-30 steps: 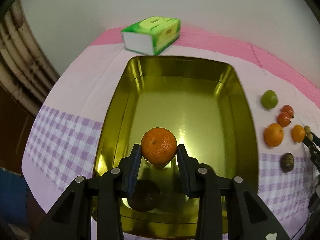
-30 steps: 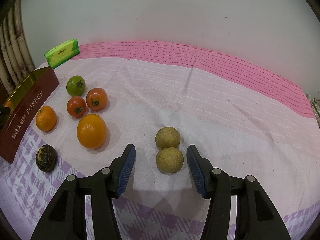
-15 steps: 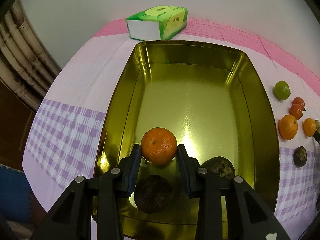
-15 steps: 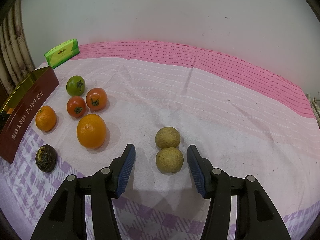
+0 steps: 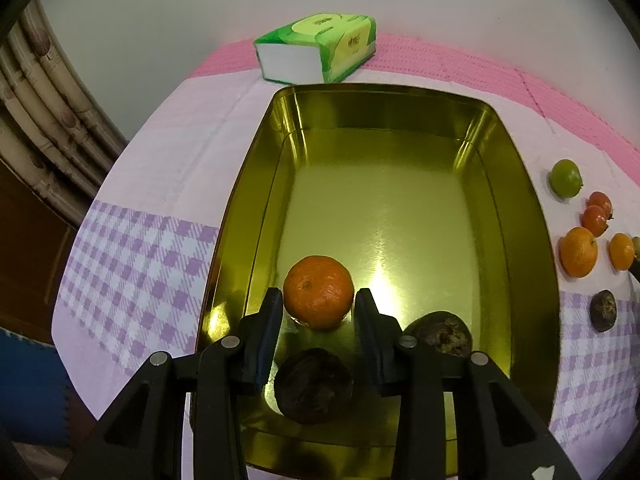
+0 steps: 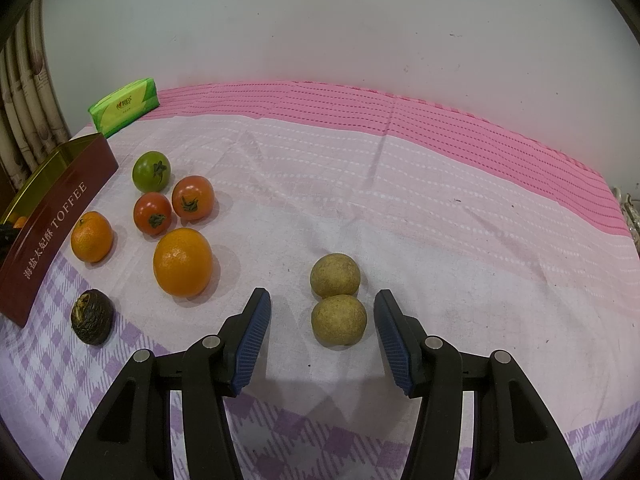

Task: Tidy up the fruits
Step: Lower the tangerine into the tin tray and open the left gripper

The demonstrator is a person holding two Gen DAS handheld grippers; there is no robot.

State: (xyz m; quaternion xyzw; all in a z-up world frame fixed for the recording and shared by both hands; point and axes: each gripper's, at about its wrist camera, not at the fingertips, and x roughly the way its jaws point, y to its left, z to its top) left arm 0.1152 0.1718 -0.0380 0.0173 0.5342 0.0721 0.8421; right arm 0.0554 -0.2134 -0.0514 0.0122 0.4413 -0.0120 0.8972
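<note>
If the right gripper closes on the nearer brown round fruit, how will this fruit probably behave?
The nearer brown fruit is round, so it may roll if one pad touches first. It touches the second brown fruit, which will probably be nudged. Its skin looks rough and matte, so slipping seems unlikely.

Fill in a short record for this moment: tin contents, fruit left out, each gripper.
tin: mandarin, two dark fruits
left gripper: jaws have just been opening, mandarin between pads, contact unclear
right gripper: open, astride nearer brown fruit
cloth: orange, second mandarin, red tomatoes, green tomato, wrinkled fruit, farther brown fruit
</note>
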